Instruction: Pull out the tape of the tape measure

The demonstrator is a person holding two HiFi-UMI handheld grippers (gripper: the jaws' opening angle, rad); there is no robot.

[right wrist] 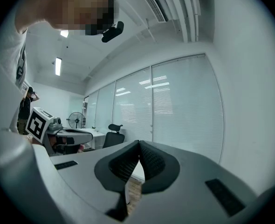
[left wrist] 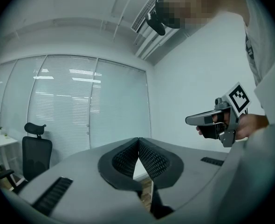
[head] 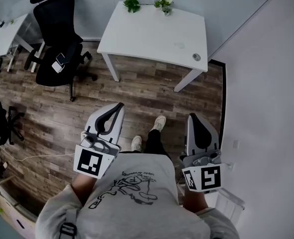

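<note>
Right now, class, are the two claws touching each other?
Apart. The head view shows floor and the person's shoes between the left claw and the right claw.

A floor of dark brown wood-look planks [head: 137, 88] runs to a plain white wall [head: 266, 83] on the right. A white rectangular table on white legs [head: 152, 34] stands at the far side, with small green potted plants [head: 132, 4] along its back edge and a round cable grommet [head: 196, 57] near one corner. Left of it sits a black office chair with a headrest [head: 57, 19], then another white desk [head: 5, 36]. Tall frosted glass panels with horizontal blinds [left wrist: 81, 106] line one side. A long ceiling strip light [right wrist: 58, 66] glows overhead, and a pedestal fan [right wrist: 74, 120] stands far off.
</note>
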